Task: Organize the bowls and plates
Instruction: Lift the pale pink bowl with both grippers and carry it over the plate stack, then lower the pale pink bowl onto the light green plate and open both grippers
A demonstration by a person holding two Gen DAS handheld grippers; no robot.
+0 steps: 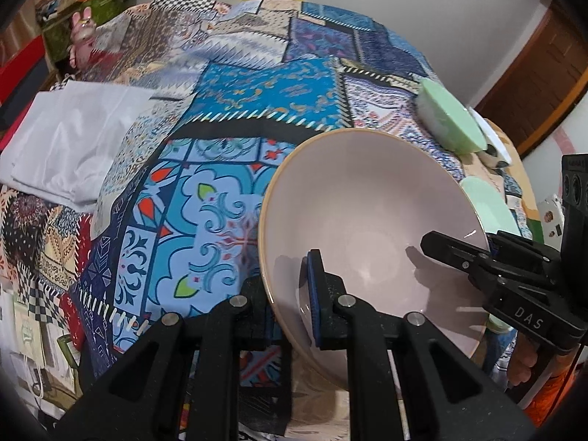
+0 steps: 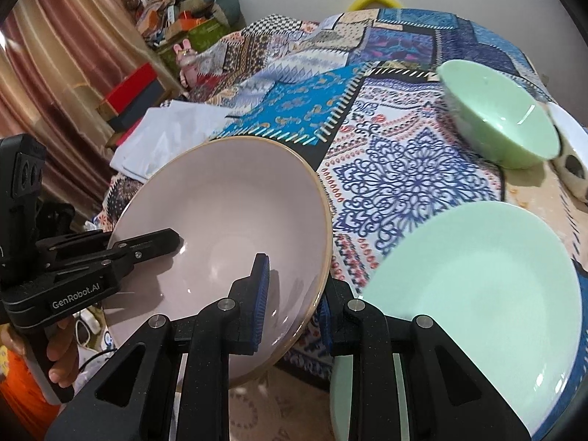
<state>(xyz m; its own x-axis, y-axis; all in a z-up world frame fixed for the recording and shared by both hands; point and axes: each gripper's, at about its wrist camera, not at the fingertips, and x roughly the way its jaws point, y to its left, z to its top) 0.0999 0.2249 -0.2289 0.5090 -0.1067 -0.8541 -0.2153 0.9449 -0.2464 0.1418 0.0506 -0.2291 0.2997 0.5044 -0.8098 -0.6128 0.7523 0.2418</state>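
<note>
A large pink bowl point(image 1: 367, 213) point(image 2: 228, 213) with a tan rim hangs tilted over the near table edge, held from two sides. My left gripper point(image 1: 290, 305) is shut on its left rim, with one pad inside and one outside. My right gripper point(image 2: 294, 305) is shut on the opposite rim in the same way. Each gripper also shows in the other's view: the right gripper point(image 1: 452, 253) and the left gripper point(image 2: 147, 246). On the table to the right lie a green plate point(image 2: 477, 294) point(image 1: 485, 202) and, farther back, a green bowl point(image 2: 503, 125) point(image 1: 452, 117).
A patchwork tablecloth point(image 1: 235, 117) covers the table. A folded white cloth point(image 1: 73, 139) point(image 2: 172, 128) lies at the left. A white dish point(image 2: 573, 128) sits behind the green bowl at the right edge. Cluttered shelves point(image 2: 176, 11) and a curtain point(image 2: 66, 55) stand at the left.
</note>
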